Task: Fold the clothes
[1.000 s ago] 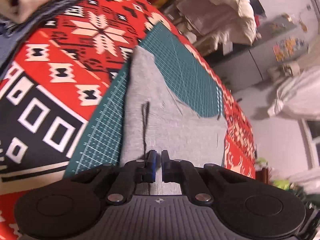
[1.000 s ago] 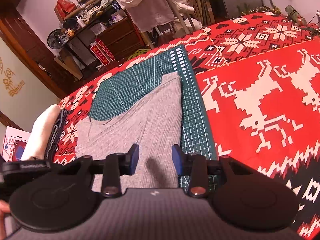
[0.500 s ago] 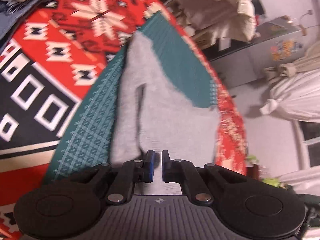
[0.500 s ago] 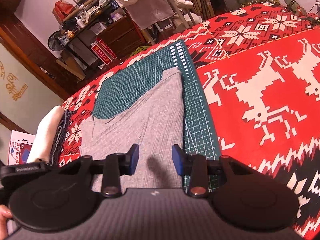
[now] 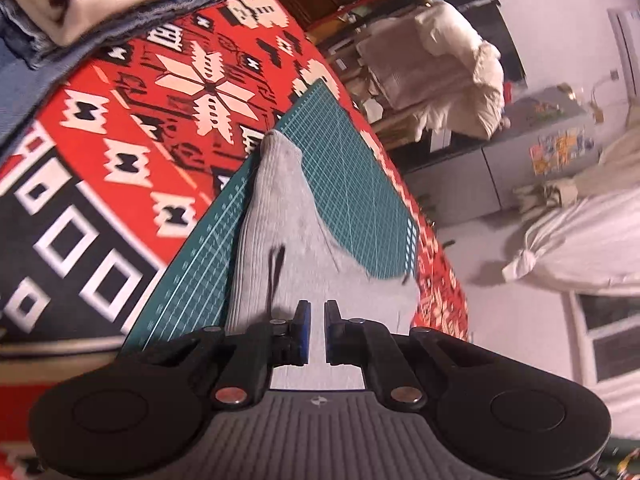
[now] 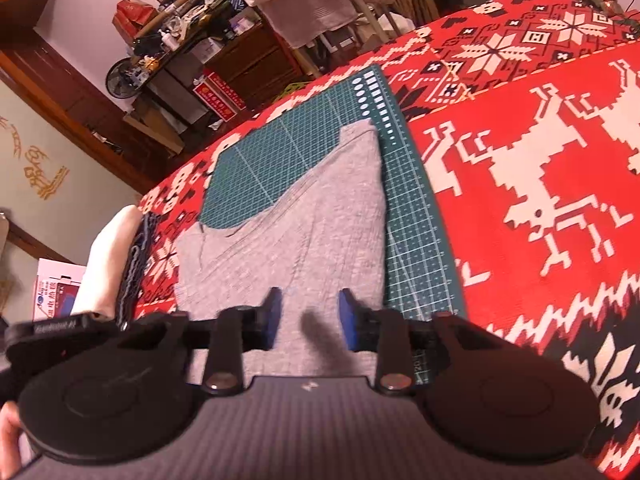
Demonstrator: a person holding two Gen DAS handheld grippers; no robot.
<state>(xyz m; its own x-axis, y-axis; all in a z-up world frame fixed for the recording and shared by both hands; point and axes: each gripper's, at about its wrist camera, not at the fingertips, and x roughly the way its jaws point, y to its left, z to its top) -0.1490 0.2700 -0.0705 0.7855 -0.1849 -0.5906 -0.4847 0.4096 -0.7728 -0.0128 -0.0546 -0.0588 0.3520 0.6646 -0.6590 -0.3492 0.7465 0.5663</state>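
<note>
Jaws nearly pressed together on left gripper (image 5: pixel 317 330), spread on right gripper (image 6: pixel 310 318), above grey garment (image 6: pixel 304 232) on green mat (image 6: pixel 416 240).

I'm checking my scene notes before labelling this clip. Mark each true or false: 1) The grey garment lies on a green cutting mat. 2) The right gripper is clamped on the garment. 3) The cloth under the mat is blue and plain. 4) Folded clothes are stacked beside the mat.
1) True: the grey garment lies on the green cutting mat.
2) False: the right gripper is open above it.
3) False: the tablecloth is red with white and black patterns.
4) True: a stack of folded clothes sits nearby.
</note>
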